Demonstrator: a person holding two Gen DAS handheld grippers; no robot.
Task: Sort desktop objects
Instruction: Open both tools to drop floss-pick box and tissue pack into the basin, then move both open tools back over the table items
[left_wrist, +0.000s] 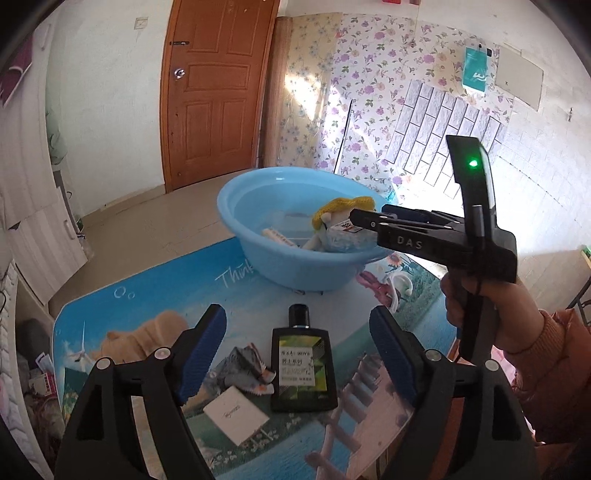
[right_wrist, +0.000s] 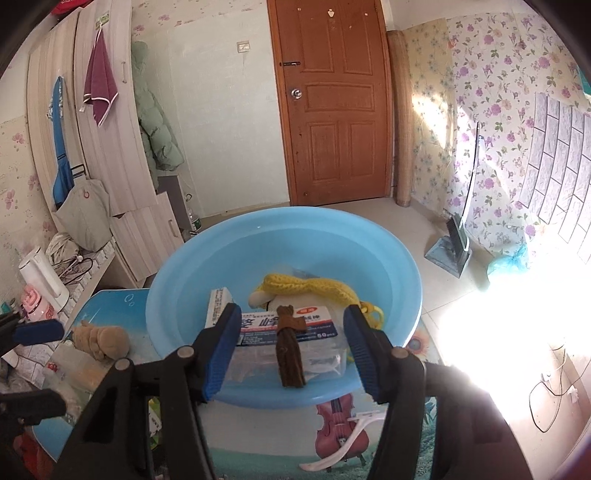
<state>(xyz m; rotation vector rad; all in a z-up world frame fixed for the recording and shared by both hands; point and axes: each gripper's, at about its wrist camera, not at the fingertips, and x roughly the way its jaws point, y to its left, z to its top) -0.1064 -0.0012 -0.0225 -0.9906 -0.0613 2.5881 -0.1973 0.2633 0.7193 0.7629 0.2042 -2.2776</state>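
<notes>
So the left gripper (left_wrist: 297, 354) hangs low over the table (left_wrist: 110, 306), which has a printed cartoon mat on it. Its jaws are apart with nothing between the blue pads. Right under the gap lies a flat dark bottle (left_wrist: 303, 369) with a black cap and a green-yellow label, lying on its back, cap pointing toward the basin. Just beside it on the left is a crumpled grey wrapper (left_wrist: 247, 369), and nearer the camera a small white card (left_wrist: 235, 414).

The blue basin (right_wrist: 184, 280) sits at the far end of the table. The right gripper (right_wrist: 290, 341) is poked over its near rim, jaws apart and not pressing on anything. Between them, down in the basin, a small brown stick-like toy (right_wrist: 290, 350) rests on top of a clear plastic pack with a blue-and-white label (right_wrist: 258, 325). Behind that there's a yellow knitted piece (right_wrist: 303, 286) on a soft white doll, plus a white box (right_wrist: 218, 306) leaning at the left.

A white plastic clip (right_wrist: 347, 443) lies on the mat in front of the basin. A hand (left_wrist: 487, 314) in an orange sleeve holds the right gripper's handle.
</notes>
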